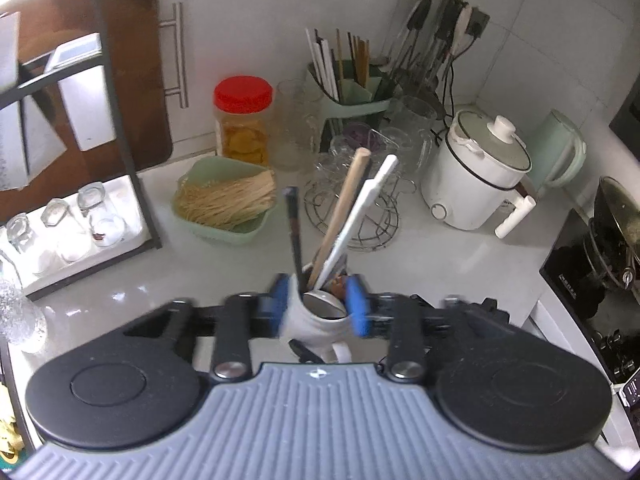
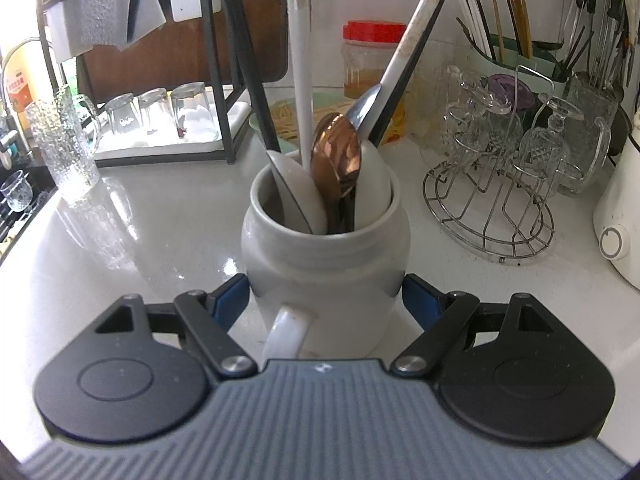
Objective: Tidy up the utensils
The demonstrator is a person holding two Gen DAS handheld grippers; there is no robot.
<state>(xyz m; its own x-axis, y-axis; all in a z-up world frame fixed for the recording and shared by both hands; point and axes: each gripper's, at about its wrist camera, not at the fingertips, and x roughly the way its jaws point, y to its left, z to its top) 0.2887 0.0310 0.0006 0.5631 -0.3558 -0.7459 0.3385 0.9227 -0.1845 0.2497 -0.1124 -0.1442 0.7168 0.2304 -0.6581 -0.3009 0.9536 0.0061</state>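
A white ceramic jug-shaped mug (image 2: 324, 256), crammed with a copper spoon (image 2: 336, 152) and long-handled utensils, stands mid-bench; the right gripper (image 2: 325, 298) pinches its belly; the left gripper (image 1: 318, 304) hovers above with fingers spread — lift utensils straight up, one at a time.

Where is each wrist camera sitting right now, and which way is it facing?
Left wrist: above the counter, tilted down onto the mug of utensils; the open left gripper shows in front.
Right wrist: low behind the mug's handle, looking across the counter; the right gripper clamps the mug.
Shared: mug, red-lid jar, wire glass rack.
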